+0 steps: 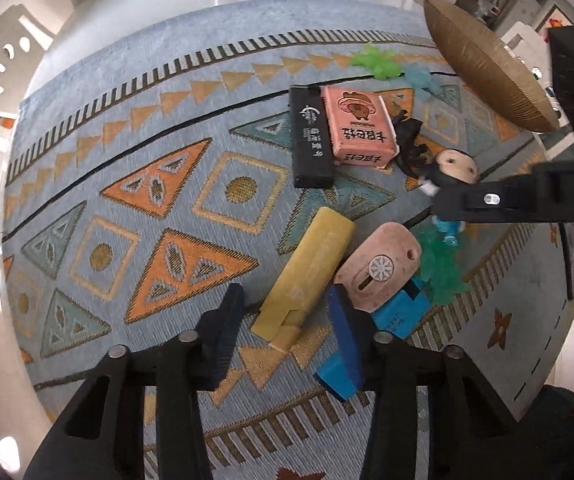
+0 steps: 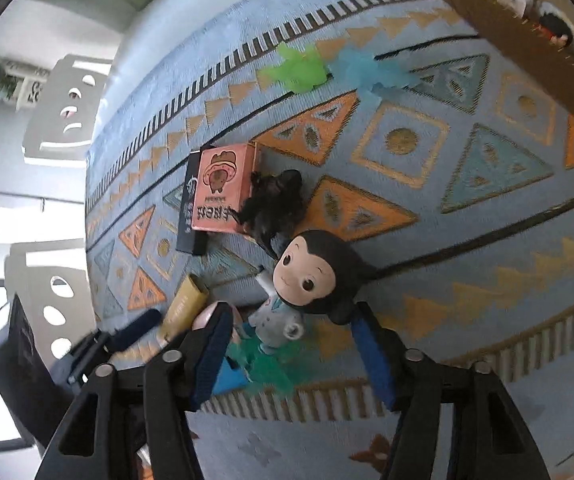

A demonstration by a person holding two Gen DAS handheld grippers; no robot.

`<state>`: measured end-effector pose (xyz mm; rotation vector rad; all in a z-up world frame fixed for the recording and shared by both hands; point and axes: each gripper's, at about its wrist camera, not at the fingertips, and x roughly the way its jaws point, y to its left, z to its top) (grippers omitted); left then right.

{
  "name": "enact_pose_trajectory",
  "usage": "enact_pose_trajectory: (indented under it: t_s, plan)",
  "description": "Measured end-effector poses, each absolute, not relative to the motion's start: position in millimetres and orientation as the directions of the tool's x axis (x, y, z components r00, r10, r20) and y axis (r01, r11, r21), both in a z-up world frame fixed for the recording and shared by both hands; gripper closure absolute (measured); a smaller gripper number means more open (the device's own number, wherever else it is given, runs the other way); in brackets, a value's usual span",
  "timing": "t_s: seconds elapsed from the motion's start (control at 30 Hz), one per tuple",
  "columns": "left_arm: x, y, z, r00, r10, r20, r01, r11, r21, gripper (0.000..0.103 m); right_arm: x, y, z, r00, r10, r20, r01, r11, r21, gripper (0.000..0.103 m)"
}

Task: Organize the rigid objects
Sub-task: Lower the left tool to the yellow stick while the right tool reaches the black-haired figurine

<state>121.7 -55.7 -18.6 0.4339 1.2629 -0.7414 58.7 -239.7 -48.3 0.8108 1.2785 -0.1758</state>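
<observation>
Left gripper (image 1: 283, 336) fingers spread, straddling the lower end of the yellow block (image 1: 307, 276) on the patterned cloth (image 1: 127, 168) on the desk; pads not touching it. Right gripper (image 2: 293, 354) fingers spread around the doll figurine (image 2: 307, 288), lying between them; contact unclear. Pink box (image 1: 357, 126) and black box (image 1: 311, 136) lie well beyond.

box (image 1: 359, 126) beside case (image 1: 311, 136), figurine (image 2: 311, 276) near both, on mat (image 1: 127, 120)

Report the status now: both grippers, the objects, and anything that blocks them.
Left gripper open around yellow case. Right gripper open around doll. Pink disc and blue block crowd the case.
</observation>
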Motion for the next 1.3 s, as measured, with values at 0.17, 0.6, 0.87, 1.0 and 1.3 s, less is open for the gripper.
enact_pose_trajectory:
  t_s: [0.17, 0.6, 0.87, 1.0, 1.3]
  plan:
    - [114, -56, -21, 0.131, -0.266, -0.955, 0.742, 0.666, -0.084, 0.073, 67, -231, -46, 0.321, 0.263, -0.910, 0.512, 0.760, 0.400, 0.073]
    - [131, -39, -21, 0.126, -0.297, -0.946, 0.674, 0.726, -0.138, 0.076, 35, -272, -37, 0.265, 0.280, -0.923, 0.384, 0.847, 0.367, 0.075]
    - [133, -57, -25, 0.131, -0.280, -0.951, 0.675, 0.728, -0.121, 0.064, 12, -293, -35, 0.265, 0.215, -0.940, 0.435, 0.844, 0.315, 0.050]
    - [129, -74, -29, 0.178, -0.247, -0.953, 0.699, 0.713, -0.054, 0.065, 25, -279, -32, 0.277, 0.169, -0.946, 0.409, 0.870, 0.275, 0.047]
    - [126, -81, -22, 0.257, -0.261, -0.931, 0.653, 0.756, -0.032, 0.081, 56, -262, -48, 0.259, 0.036, -0.965, 0.416, 0.898, 0.145, 0.055]
